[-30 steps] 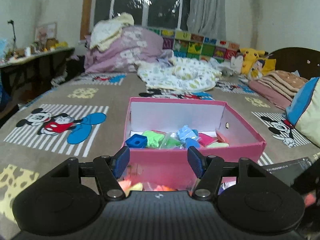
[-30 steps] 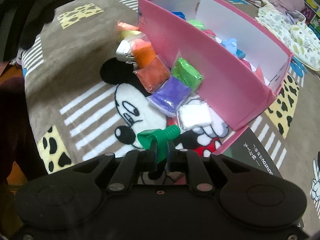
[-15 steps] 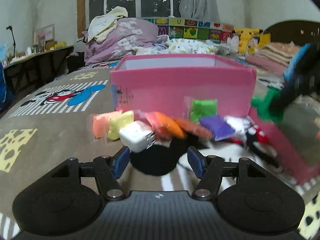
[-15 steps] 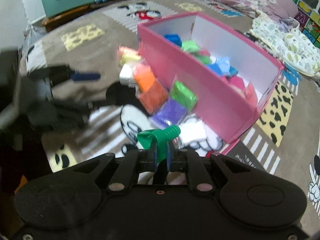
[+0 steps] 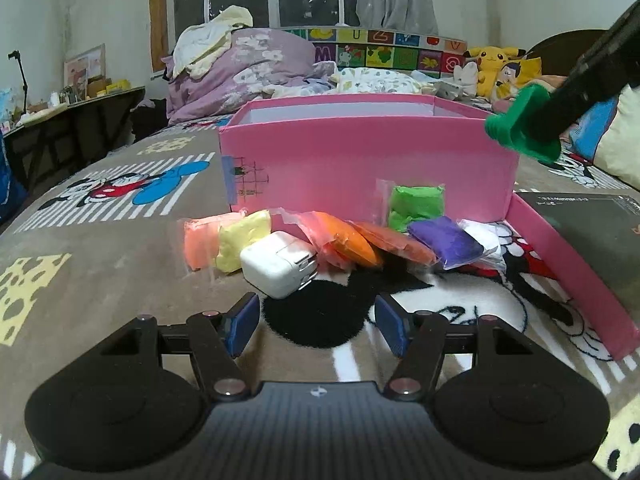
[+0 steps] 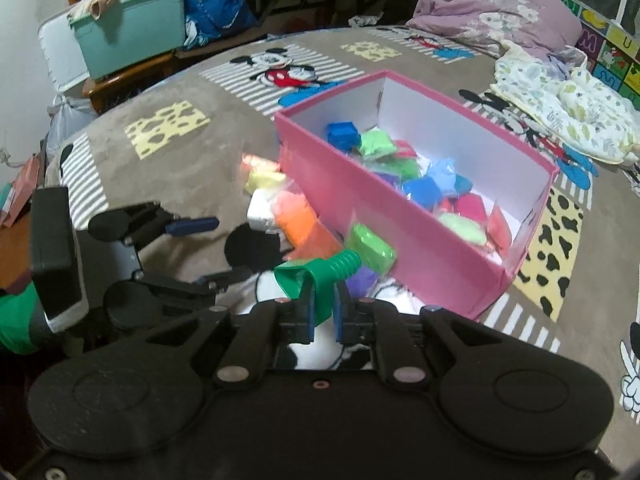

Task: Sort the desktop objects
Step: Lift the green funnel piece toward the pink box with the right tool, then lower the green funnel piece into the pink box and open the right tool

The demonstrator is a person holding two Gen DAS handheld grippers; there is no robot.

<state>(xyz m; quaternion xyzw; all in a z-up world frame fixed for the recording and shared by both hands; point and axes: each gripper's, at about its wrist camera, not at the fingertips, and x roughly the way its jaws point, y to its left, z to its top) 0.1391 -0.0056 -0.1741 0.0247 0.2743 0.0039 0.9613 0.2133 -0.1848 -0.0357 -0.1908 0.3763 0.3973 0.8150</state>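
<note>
A pink box [image 5: 360, 160] [image 6: 404, 216] sits on the bed and holds several clay packets. More packets lie along its near wall: peach [image 5: 198, 240], yellow [image 5: 240, 238], orange [image 5: 352, 240], green [image 5: 416, 204], purple [image 5: 444, 240]. A white charger plug [image 5: 280, 264] lies among them. My left gripper [image 5: 316, 324] [image 6: 200, 248] is open, low, just short of the plug. My right gripper [image 6: 322, 312] is shut on a green plastic tool [image 6: 316, 276], held near the box's right corner; the tool also shows in the left wrist view [image 5: 520, 128].
A pink lid [image 5: 576, 272] with a dark booklet [image 5: 592, 232] lies right of the box. Bedding and pillows [image 5: 240, 68] are piled behind. A teal bin [image 6: 132, 36] and a desk stand off the bed's left edge.
My left gripper dropped from above the box to low in front of the packets and came nearer the plug. My right gripper lifted the green tool up and back.
</note>
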